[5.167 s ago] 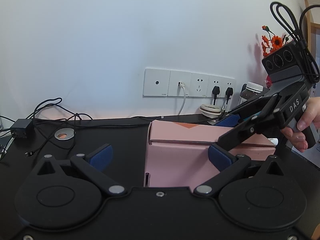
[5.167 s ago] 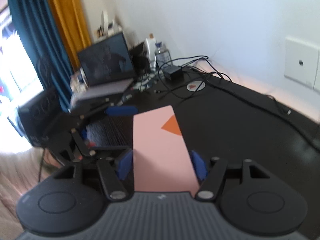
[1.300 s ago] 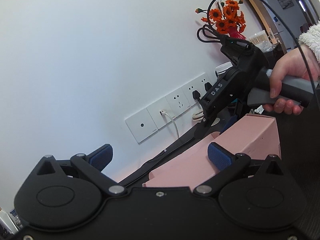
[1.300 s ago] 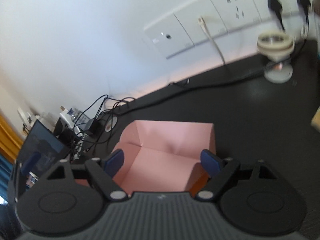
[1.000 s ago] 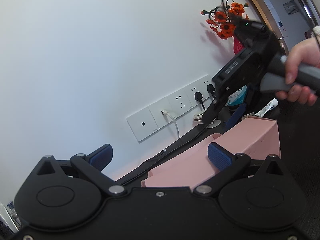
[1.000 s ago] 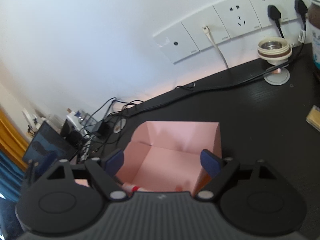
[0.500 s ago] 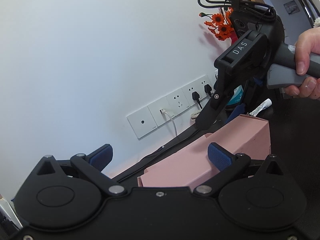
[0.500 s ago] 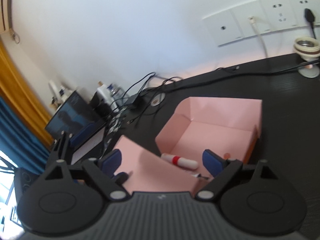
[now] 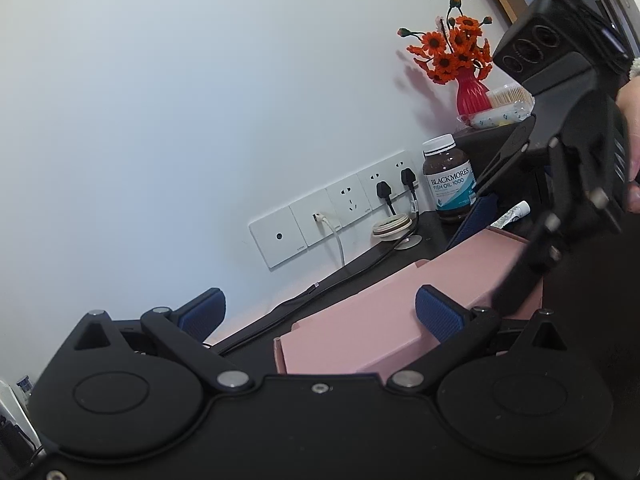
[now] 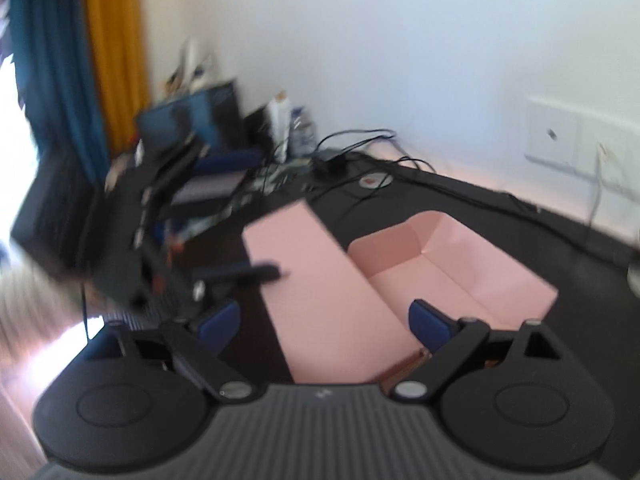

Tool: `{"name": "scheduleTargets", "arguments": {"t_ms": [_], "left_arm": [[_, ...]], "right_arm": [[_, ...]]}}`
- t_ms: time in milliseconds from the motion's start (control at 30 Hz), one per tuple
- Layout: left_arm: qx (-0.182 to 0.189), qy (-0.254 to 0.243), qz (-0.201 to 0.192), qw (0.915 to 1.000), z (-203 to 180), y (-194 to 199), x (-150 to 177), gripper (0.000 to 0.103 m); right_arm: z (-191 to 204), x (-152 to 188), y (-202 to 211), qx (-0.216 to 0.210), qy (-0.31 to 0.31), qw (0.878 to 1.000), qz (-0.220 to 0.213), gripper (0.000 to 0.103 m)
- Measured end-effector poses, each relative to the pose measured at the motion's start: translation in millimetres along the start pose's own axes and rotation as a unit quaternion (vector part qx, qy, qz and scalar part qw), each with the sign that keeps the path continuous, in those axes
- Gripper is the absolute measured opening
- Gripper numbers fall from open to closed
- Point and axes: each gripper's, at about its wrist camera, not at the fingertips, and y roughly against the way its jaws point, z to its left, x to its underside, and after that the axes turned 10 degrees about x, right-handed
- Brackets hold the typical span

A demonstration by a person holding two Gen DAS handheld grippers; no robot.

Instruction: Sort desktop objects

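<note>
**Lid let go, box lies open**

The right gripper (image 10: 324,320) has just been spreading its jaws, and they now stand wide with the pink lid flap (image 10: 320,280) lying between them, no pad pressing on it. A moment earlier that flap was raised in front of the camera; now it lies flat, folded out to the left of the open box (image 10: 452,264). The inside of the box shows beyond the right finger, though blur hides whatever sits in it. By my reading the opening step is done and the box is ready to take things.

The left gripper (image 9: 320,312) is spread too. The box's pink side (image 9: 400,312) sits just ahead, against the inner face of its right finger, with nothing pinched. The right gripper's body (image 9: 560,152) hangs above and to the right of it, close over the box's far end.

Open black desk (image 10: 460,196) lies beyond the box up to the wall. Left of the right gripper it is crowded: cables, a laptop (image 10: 188,120). Right of the left gripper stand a bottle (image 9: 450,176) and a small tube (image 9: 514,214), near the box edge.
</note>
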Motion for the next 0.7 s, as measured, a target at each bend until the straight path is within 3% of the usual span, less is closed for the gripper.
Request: {"name": "scheduleTargets", "arguments": {"t_ms": [100,167,233,333,367,433,533,567,667,700], "left_arm": [[0.001,0.006,0.004,1.0,0,1,0,0.103],[0.007,0.014,0.007,0.9999,1,2,-1,0.103],[0.019,0.02,0.014,0.9995,1,2,-1,0.103],[0.022,0.014,0.018,0.9995,-3,4,1,0.103],[0.022,0.012,0.019,0.9995,-4,5,1,0.103],[0.02,0.012,0.02,0.9995,-2,6,1,0.103],[0.019,0.03,0.02,0.9992,5,12,-1,0.103],[0.021,0.04,0.017,0.9988,9,15,-2,0.103],[0.027,0.081,0.001,0.9964,18,29,-5,0.103],[0.027,0.095,-0.009,0.9951,20,34,-6,0.103]], "right_arm": [[23,4,-2,0.036,0.092,0.995,0.005,0.092],[44,11,-2,0.084,0.163,0.983,-0.011,0.091],[69,22,-8,0.128,0.263,0.956,-0.023,0.091],[98,48,-25,0.194,0.402,0.895,-0.016,0.092],[101,55,-27,0.201,0.424,0.883,-0.022,0.092],[104,62,-27,0.208,0.446,0.87,-0.029,0.092],[102,63,-24,0.206,0.444,0.872,-0.033,0.092],[99,59,-23,0.198,0.424,0.883,-0.031,0.091],[76,34,-15,0.15,0.311,0.938,-0.014,0.091],[69,27,-14,0.136,0.283,0.949,-0.01,0.091]]}}
